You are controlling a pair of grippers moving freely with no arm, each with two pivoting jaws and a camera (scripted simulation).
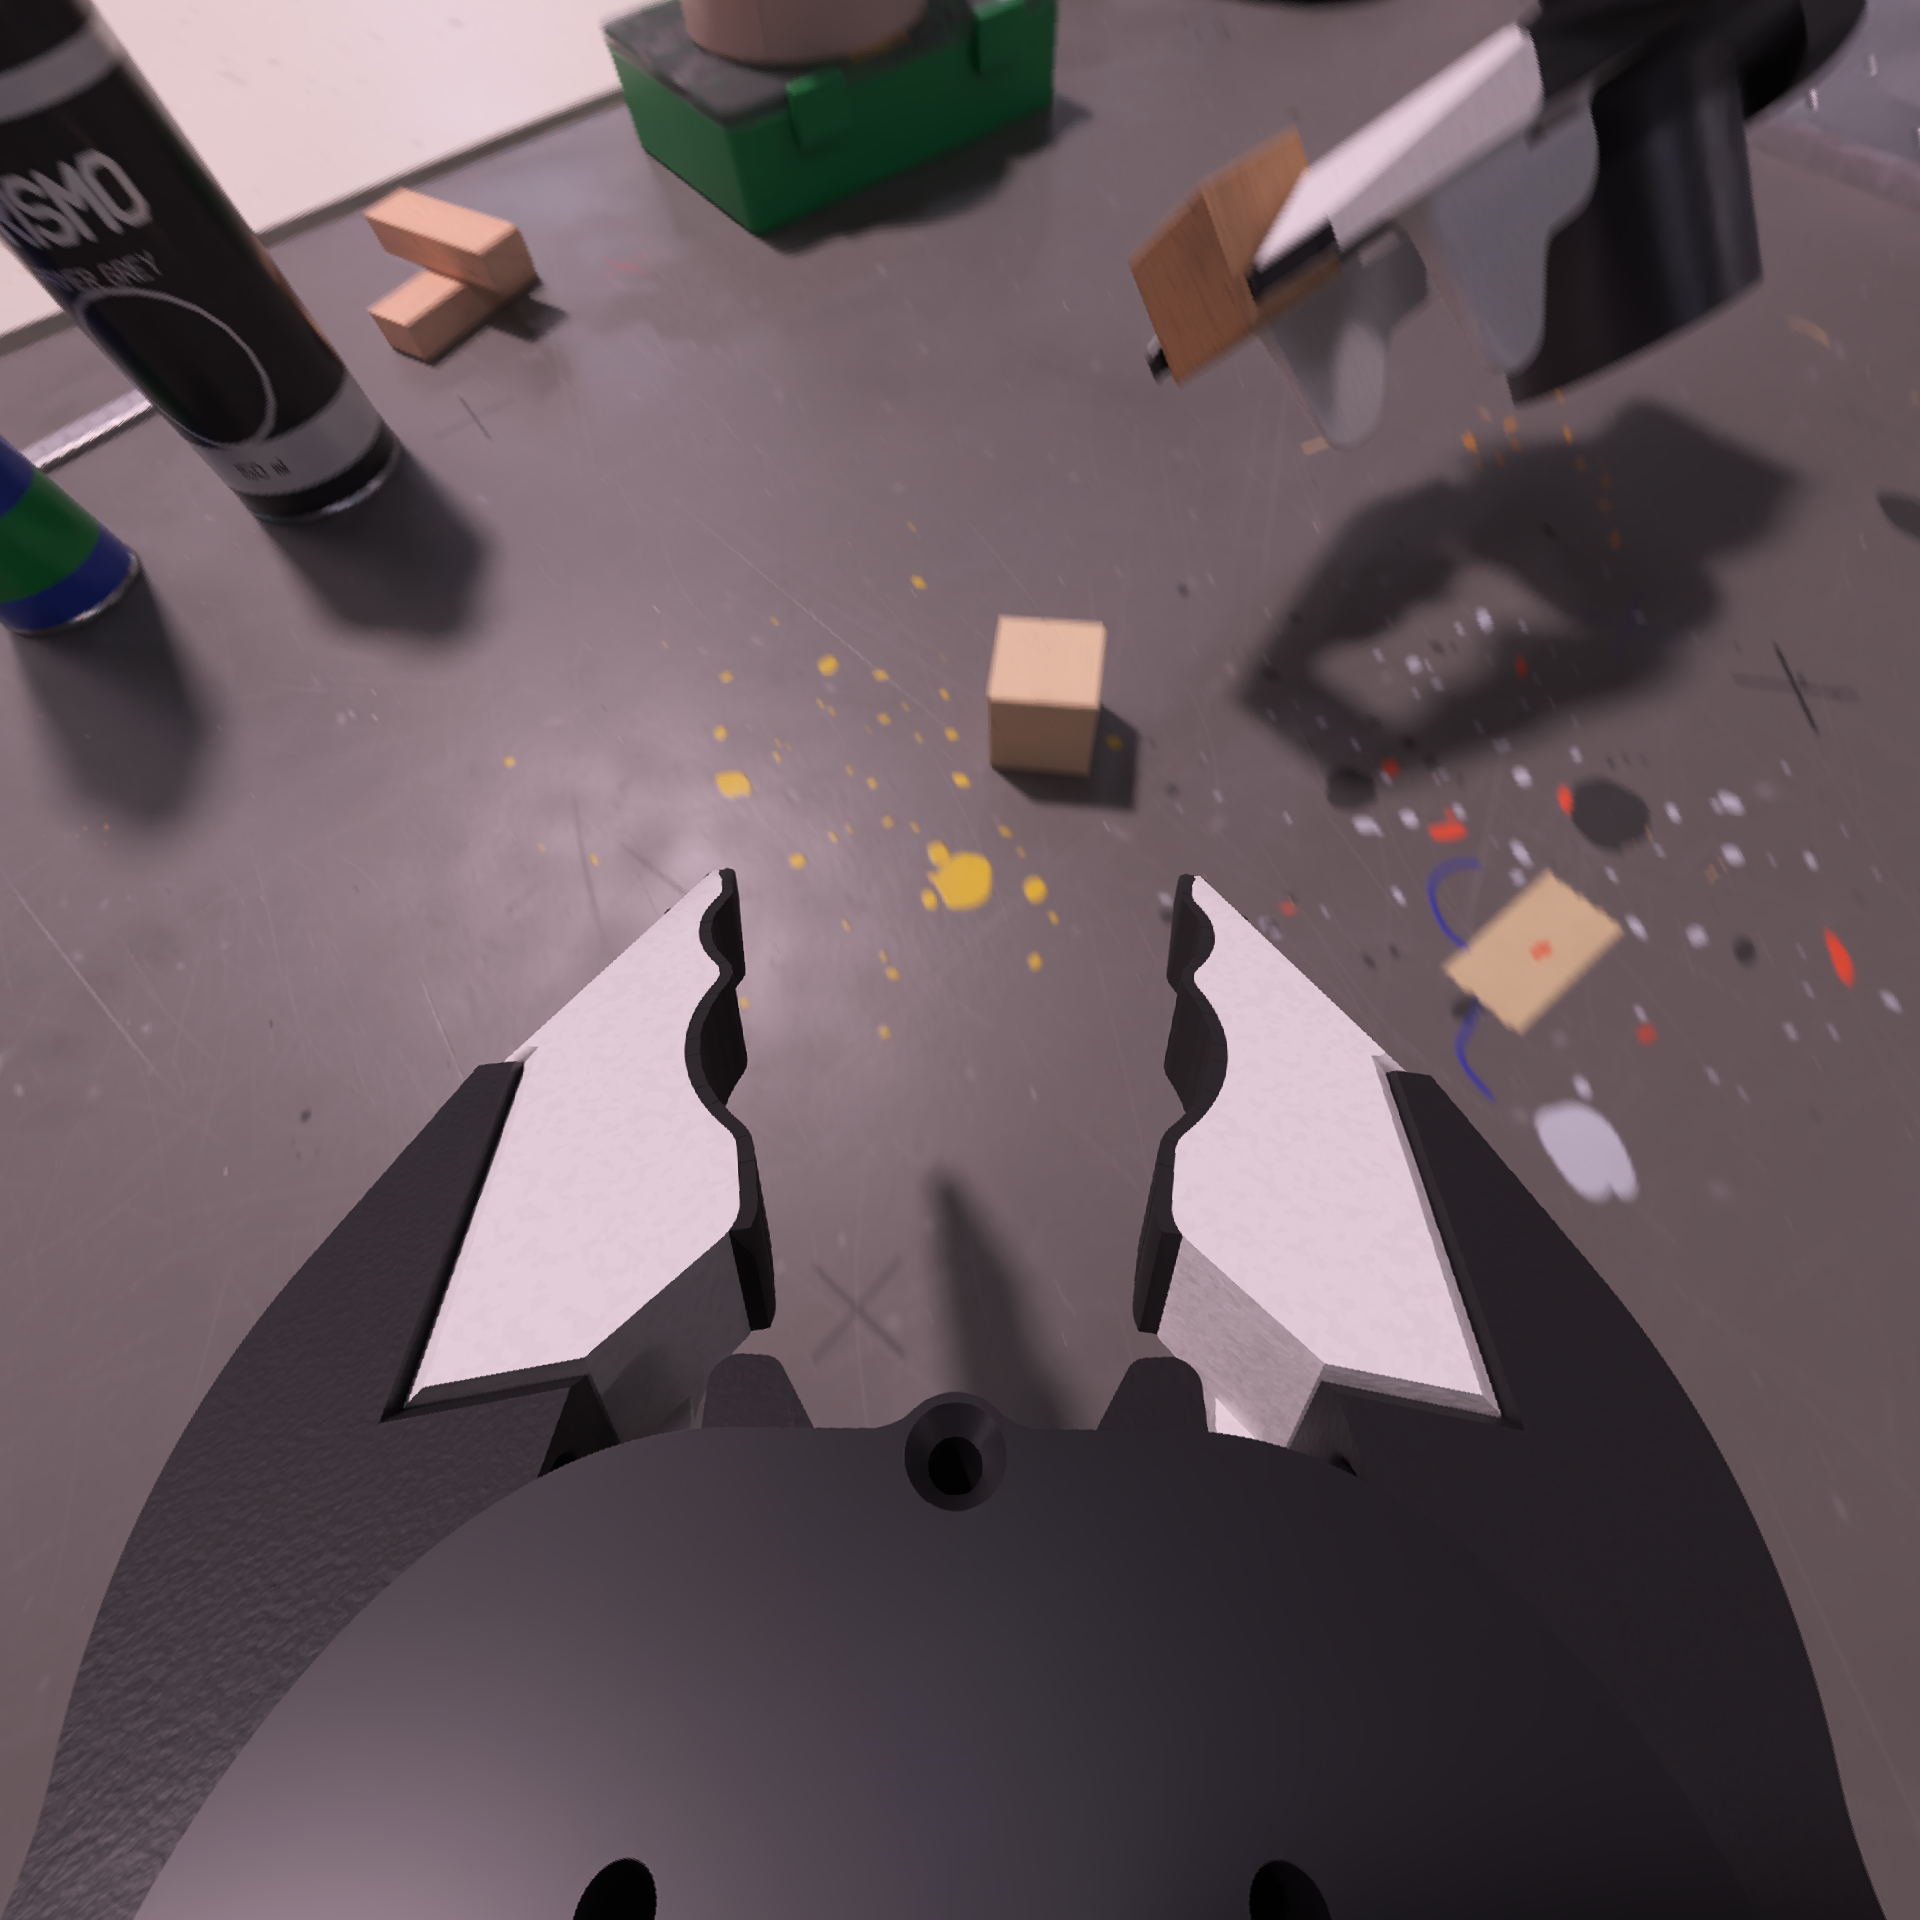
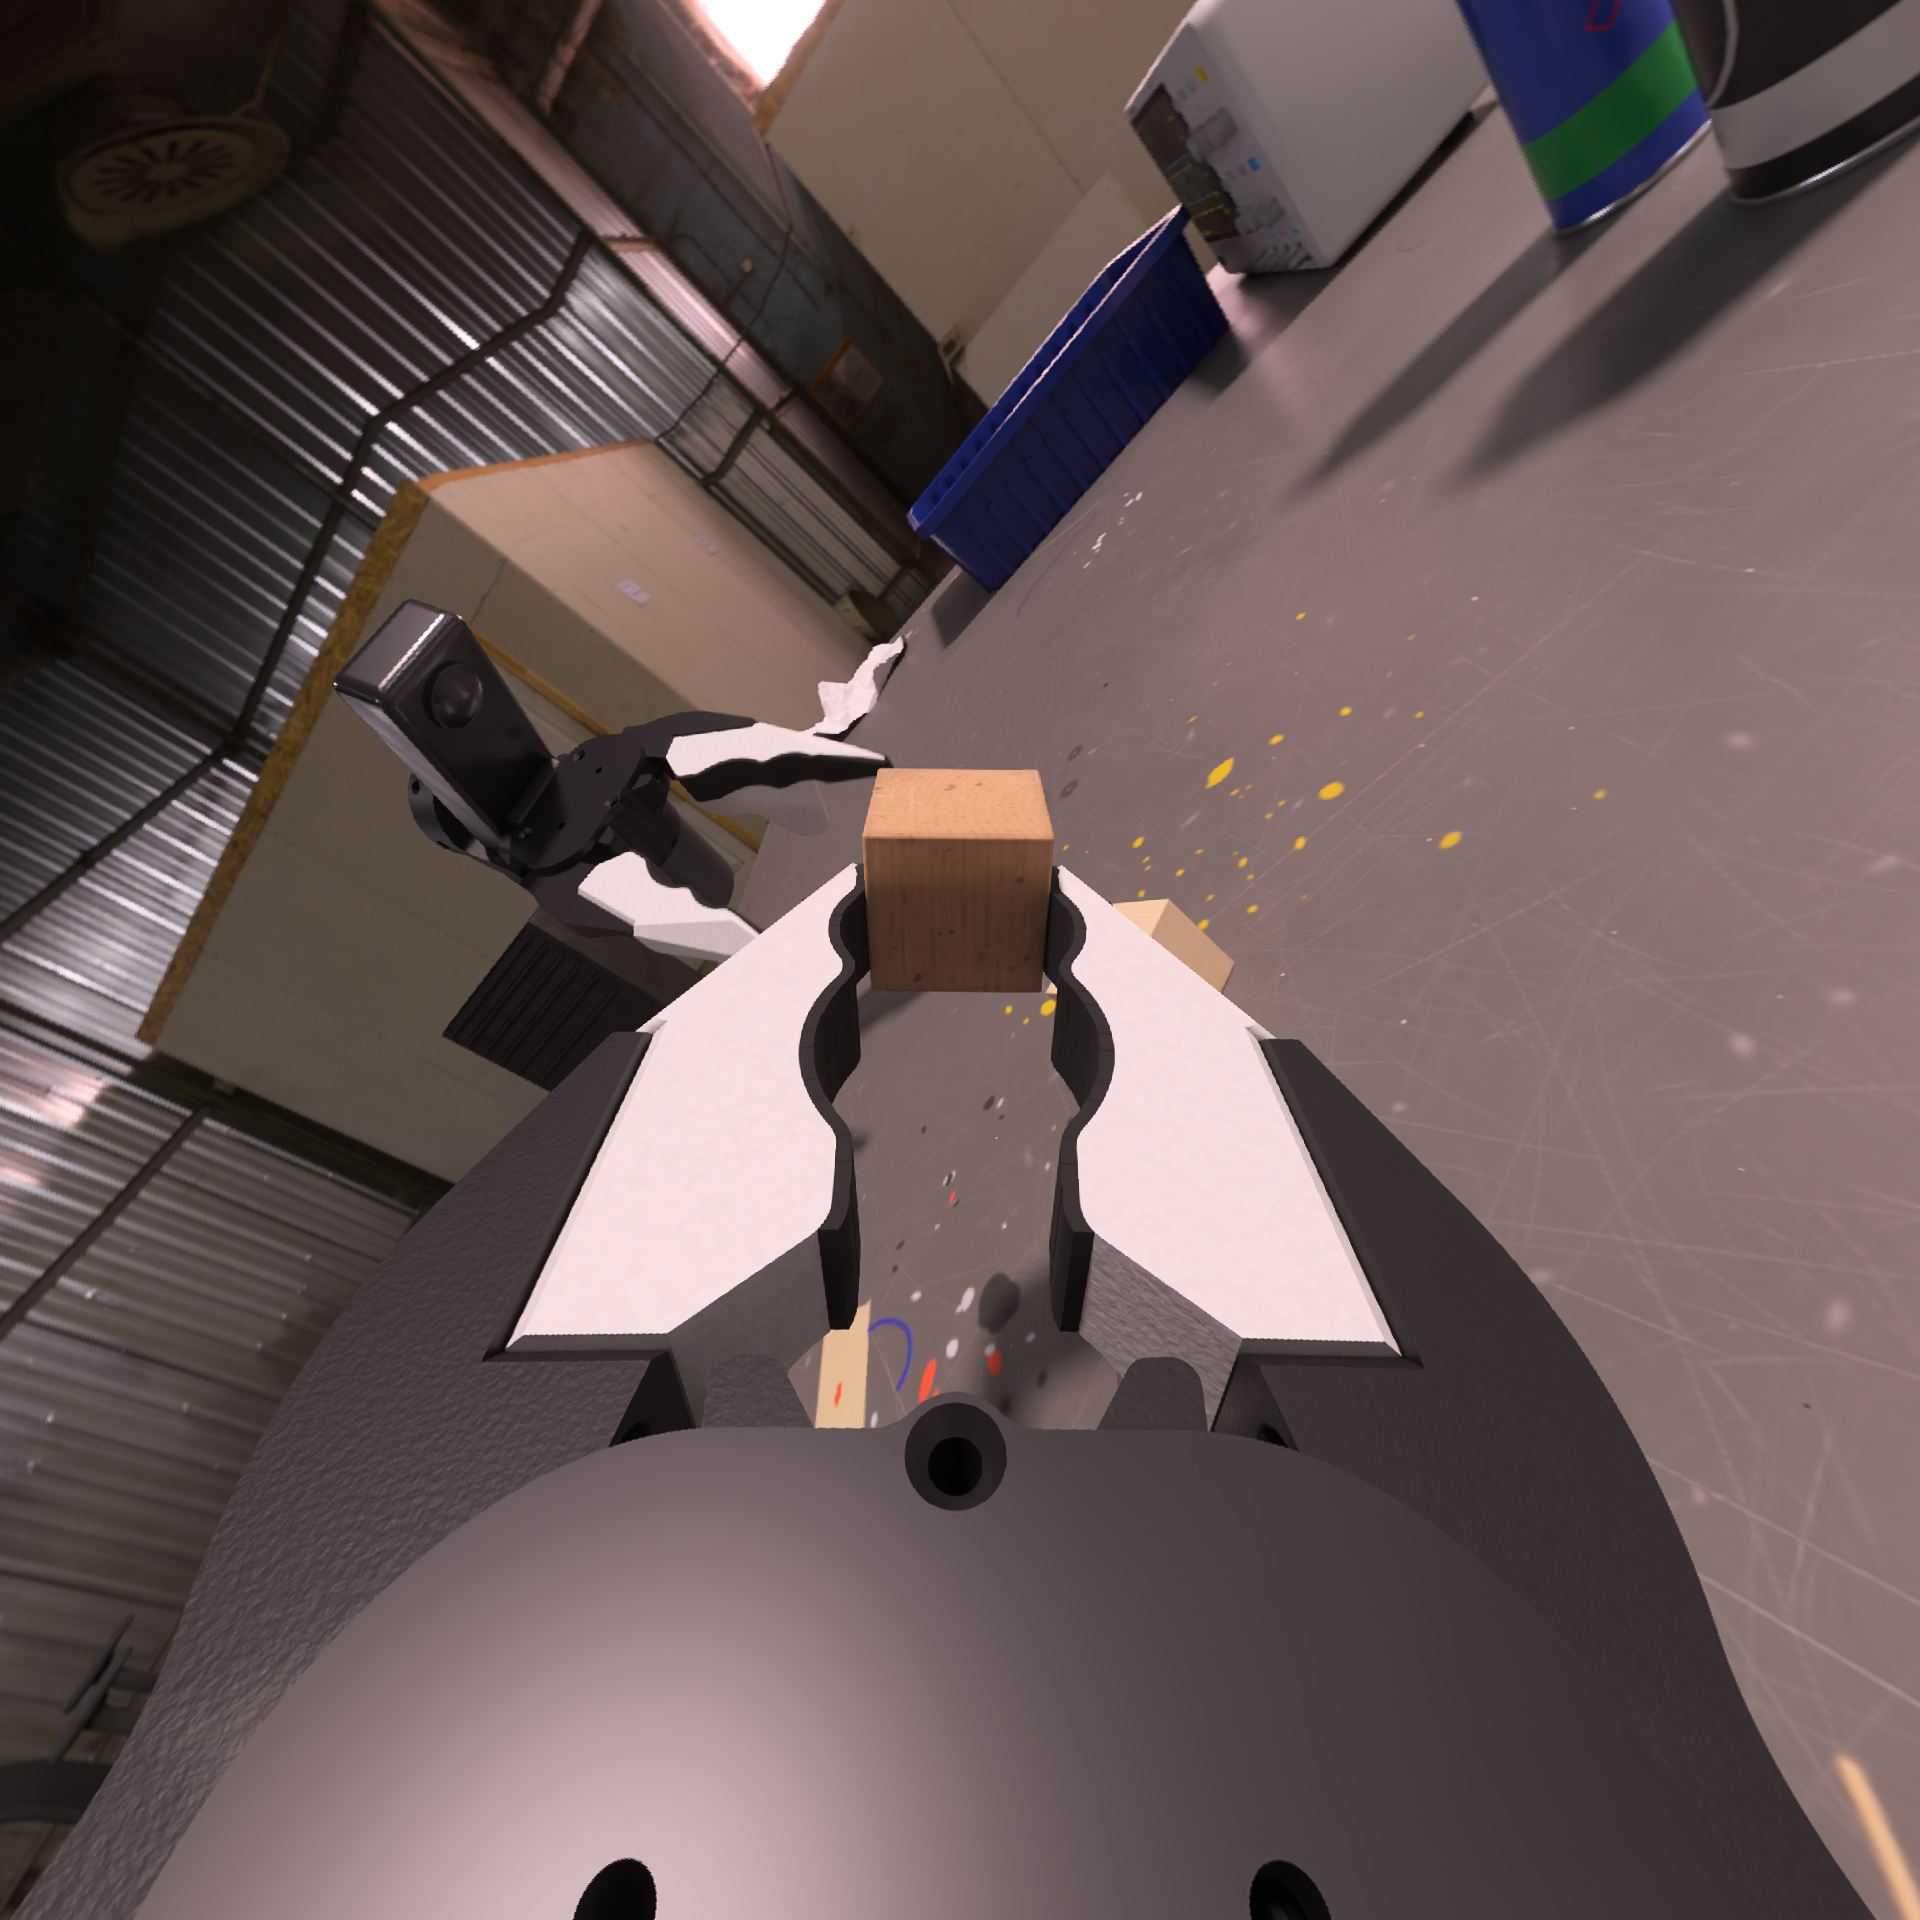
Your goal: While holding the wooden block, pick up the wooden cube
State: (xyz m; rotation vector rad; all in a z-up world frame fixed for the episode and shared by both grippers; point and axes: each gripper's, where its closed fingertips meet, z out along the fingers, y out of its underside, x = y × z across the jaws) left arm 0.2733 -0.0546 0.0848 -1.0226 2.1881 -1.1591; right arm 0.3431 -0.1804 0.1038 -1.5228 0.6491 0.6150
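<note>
A pale wooden cube [image 1: 1044, 694] sits on the grey table [image 1: 623, 644], a short way ahead of my left gripper [image 1: 956, 894] and slightly to its right. The left gripper is open and empty above the table. My right gripper [image 2: 956, 883] is shut on a darker brown wooden block [image 2: 956, 883] held at its fingertips, up in the air. In the left wrist view the right gripper [image 1: 1236, 301] and its block [image 1: 1205, 260] hang at the upper right. In the right wrist view the pale cube [image 2: 1179, 935] peeks out behind the right finger, and the left gripper [image 2: 769, 831] shows farther off.
Two pinkish wooden blocks [image 1: 452, 270] lie stacked at the back left. A black spray can [image 1: 177, 260] and a blue-green can [image 1: 42, 551] stand at the left. A green box [image 1: 831, 114] stands at the back. A tan card [image 1: 1532, 951] lies at the right. A blue bin [image 2: 1070, 405] stands at the table edge.
</note>
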